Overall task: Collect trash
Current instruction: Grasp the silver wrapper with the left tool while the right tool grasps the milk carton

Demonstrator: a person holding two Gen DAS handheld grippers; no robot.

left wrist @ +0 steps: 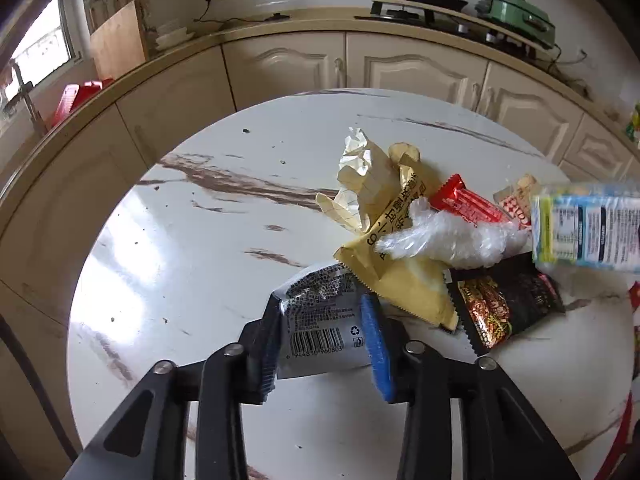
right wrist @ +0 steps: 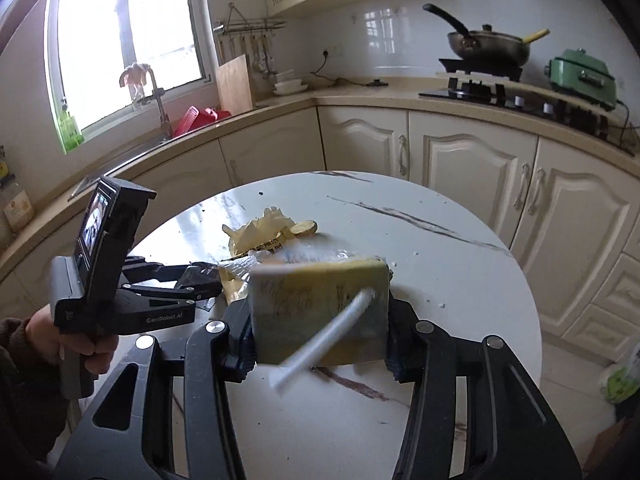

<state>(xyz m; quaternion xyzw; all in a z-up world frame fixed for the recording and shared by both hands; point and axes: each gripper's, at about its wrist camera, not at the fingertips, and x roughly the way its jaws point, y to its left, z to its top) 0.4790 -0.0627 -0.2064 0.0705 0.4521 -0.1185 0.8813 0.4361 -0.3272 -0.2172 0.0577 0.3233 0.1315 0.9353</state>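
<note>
A heap of trash lies on the round marble table: a yellow wrapper, a clear plastic glove, a red wrapper and a black noodle packet. My left gripper is shut on a silver wrapper with a barcode, at the heap's near left edge. My right gripper is shut on a drink carton with a white straw, held above the table. The carton also shows in the left wrist view, blurred. The left gripper body shows in the right wrist view.
Cream kitchen cabinets curve round behind the table. A wok and a green appliance stand on the counter at the right. A sink with a tap and a red rack are at the left.
</note>
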